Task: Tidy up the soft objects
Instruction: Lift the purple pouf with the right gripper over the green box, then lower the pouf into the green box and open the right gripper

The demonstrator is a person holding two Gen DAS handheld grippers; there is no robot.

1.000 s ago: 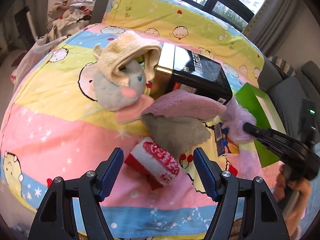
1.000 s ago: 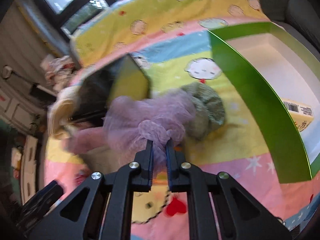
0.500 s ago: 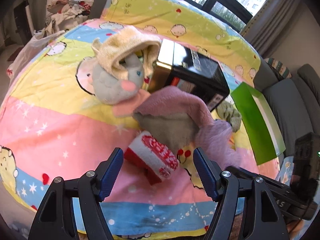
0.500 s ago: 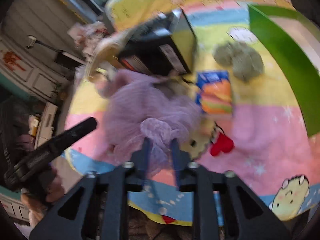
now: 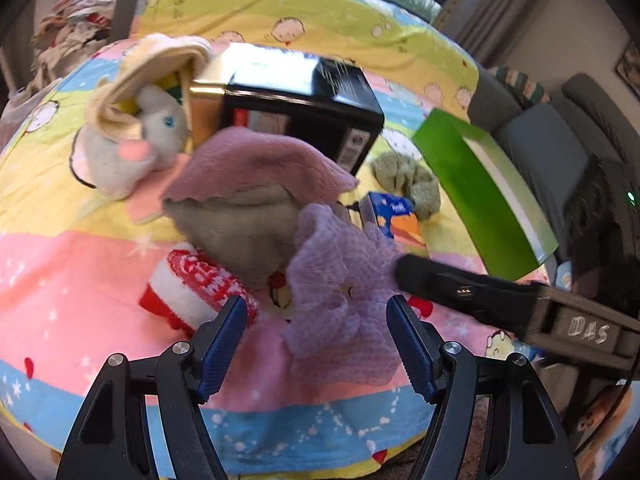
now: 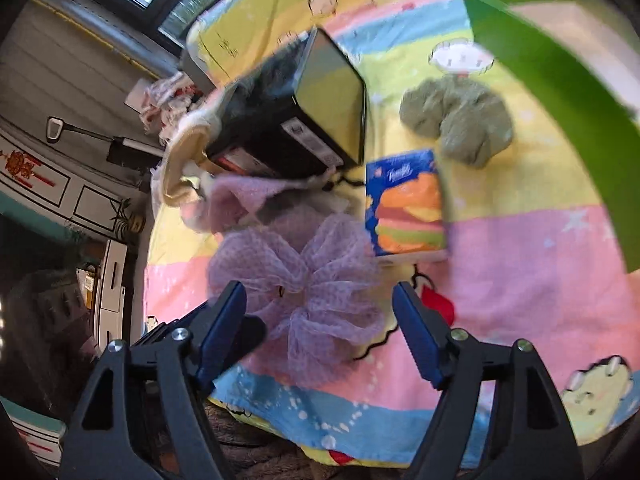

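The right gripper [image 6: 318, 332] has just been opening; its jaws now stand wide with the lilac mesh scrunchie [image 6: 308, 288] lying loose between them on the cartoon bedspread [image 6: 540, 264], no pad pressing it. The left gripper [image 5: 312, 344] also gapes wide and holds nothing, the same scrunchie [image 5: 340, 288] just ahead at twelve o'clock. At one o'clock of the scrunchie lies a blue tissue pack [image 6: 406, 204]; further out, a green cloth [image 6: 460, 124] and the green tray [image 6: 560, 80]. At eleven o'clock: a pink towel [image 5: 256, 160], black box [image 5: 296, 96], grey plush [image 5: 132, 148]. A red-and-white sock [image 5: 192, 288] lies at nine.
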